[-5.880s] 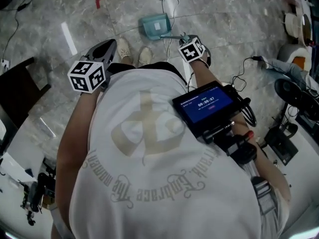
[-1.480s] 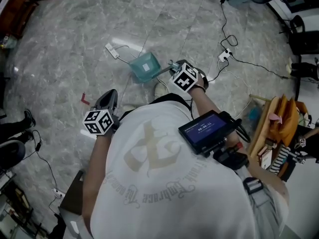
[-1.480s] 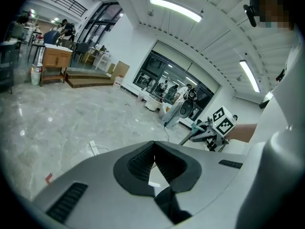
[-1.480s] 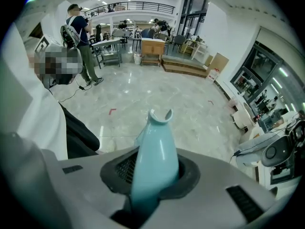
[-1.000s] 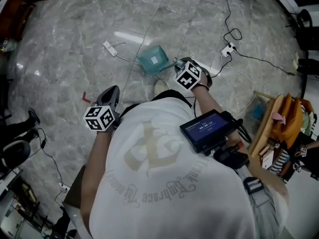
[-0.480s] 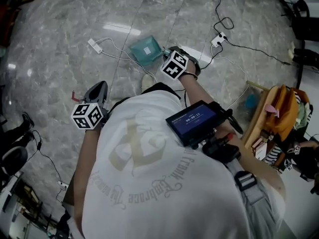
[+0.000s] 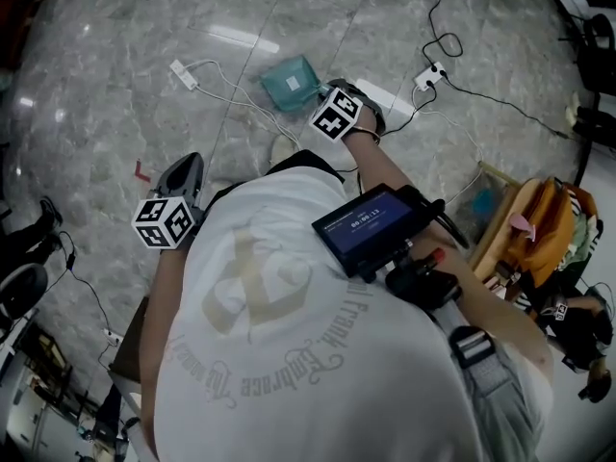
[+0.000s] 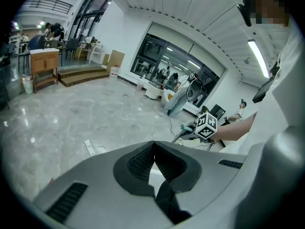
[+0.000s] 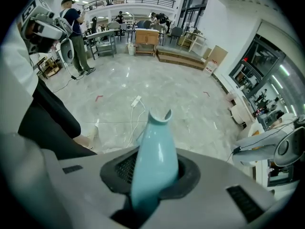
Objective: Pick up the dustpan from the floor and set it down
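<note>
The right tongs (image 9: 155,170) are clamped on the dustpan's handle (image 9: 155,147), a smooth, glossy tube of pale teal plastic. It swells where the ribbed black pads (image 9: 125,168) press on it and narrows to a hollow, notched end just beyond the tips. In the head view the dustpan (image 7: 304,69) shows just past these tongs as a squarish teal tray. A small white label (image 7: 293,84) sits on it, its print too small to read, and whether the tray touches the floor cannot be told. The left tongs (image 8: 154,147) are closed, pad tips meeting with nothing between them. Each carries a marker cube (image 7: 161,222) printed with black and white squares. Behind both tongs a white T-shirt (image 7: 279,354) bears a faded gold emblem ringed by curved lettering, in which "Embrace" can be made out. Behind the right tongs a dark screen (image 7: 366,225) shows white digits on blue, too small to read surely. The floor (image 7: 115,46) under the tongs is polished grey marbled stone in large tiles. Between the two tongs and further out lies a white power strip (image 7: 180,69) with its cable. Beside the left tongs is a small red tape mark (image 7: 141,171).
</note>
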Motion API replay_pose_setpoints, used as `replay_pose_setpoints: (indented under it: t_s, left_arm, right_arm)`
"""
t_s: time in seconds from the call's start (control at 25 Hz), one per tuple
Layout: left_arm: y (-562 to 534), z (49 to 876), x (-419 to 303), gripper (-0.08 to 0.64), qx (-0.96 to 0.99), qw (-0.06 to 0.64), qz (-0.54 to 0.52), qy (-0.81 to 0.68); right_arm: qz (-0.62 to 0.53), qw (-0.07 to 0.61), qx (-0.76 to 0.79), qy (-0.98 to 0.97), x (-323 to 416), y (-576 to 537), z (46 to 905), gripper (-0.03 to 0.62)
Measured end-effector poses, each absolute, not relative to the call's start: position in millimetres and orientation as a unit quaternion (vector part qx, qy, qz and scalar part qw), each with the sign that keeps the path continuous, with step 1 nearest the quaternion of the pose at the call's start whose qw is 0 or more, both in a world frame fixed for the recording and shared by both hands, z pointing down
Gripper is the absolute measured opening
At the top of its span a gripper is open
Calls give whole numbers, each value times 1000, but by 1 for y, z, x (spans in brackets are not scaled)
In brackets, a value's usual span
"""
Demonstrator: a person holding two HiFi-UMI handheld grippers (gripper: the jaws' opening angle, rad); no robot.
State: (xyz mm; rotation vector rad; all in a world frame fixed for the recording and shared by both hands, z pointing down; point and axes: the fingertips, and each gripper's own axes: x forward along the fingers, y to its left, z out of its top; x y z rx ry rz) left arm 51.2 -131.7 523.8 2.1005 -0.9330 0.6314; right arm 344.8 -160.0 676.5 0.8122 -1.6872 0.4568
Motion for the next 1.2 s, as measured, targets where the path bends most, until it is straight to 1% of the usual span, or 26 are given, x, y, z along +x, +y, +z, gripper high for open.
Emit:
replay_pose_setpoints:
  t_s: [0.32, 1.0, 1.12, 1.2]
  left_arm:
    - [-125, 522, 51, 12, 810, 372, 250, -379]
    - [-119, 533, 62, 12, 814, 374, 254, -364]
    - [-122, 533, 62, 12, 815, 375, 256, -360]
    - [-125, 533, 63, 12, 815, 377, 257, -357]
  right_arm:
    - [218, 550, 350, -726, 347, -156, 698, 96]
    - [248, 537, 321, -739, 333, -119, 723, 98]
    - [263, 529, 324, -739, 334, -115, 726, 116]
    - [272, 527, 327, -736, 336, -112, 726, 149]
